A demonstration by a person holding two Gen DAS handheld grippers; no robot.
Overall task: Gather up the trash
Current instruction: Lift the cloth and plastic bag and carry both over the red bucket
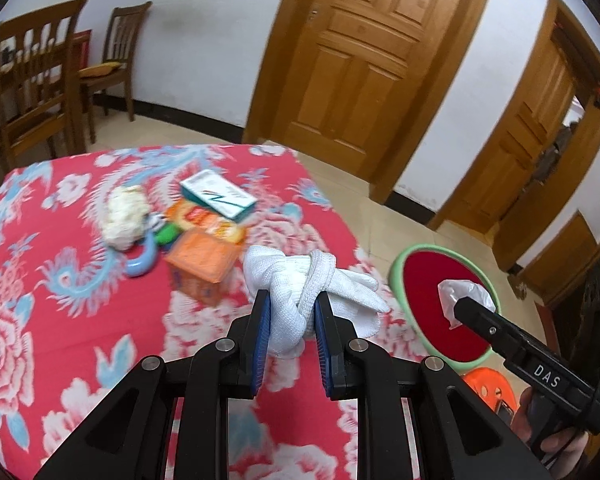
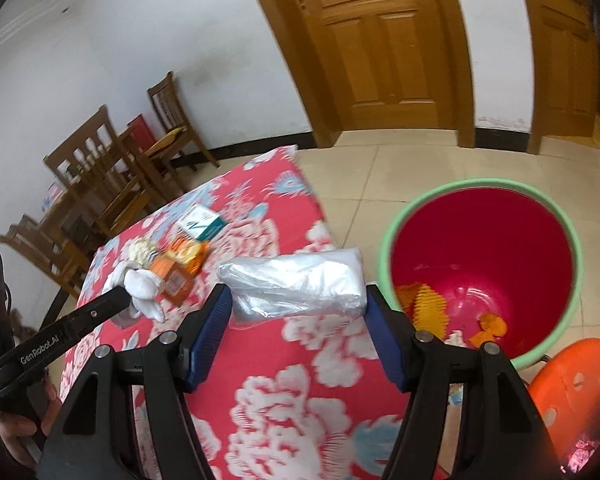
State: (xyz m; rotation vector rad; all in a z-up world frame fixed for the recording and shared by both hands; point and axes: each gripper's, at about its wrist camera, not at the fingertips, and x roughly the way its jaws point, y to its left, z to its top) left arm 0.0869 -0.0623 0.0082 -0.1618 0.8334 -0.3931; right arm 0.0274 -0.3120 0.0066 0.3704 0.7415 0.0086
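My left gripper (image 1: pixel 290 304) is shut on a knotted white cloth glove (image 1: pixel 300 280), held above the table's right part; it also shows in the right wrist view (image 2: pixel 142 284). My right gripper (image 2: pixel 298 300) is shut on a crumpled clear plastic bag (image 2: pixel 296 284), held near the table's edge beside the red bin with a green rim (image 2: pixel 384 232). In the left wrist view the bag (image 1: pixel 464 292) hangs over the bin (image 1: pixel 440 320). Orange scraps (image 2: pixel 430 310) lie in the bin's bottom.
On the red floral tablecloth (image 1: pixel 60 320) lie a crumpled white paper ball (image 1: pixel 124 216), a teal-white box (image 1: pixel 218 195), orange packets (image 1: pixel 204 256) and a blue curved piece (image 1: pixel 142 260). An orange stool (image 2: pixel 576 396) stands by the bin. Wooden chairs (image 1: pixel 36 80) and doors (image 1: pixel 364 60) stand behind.
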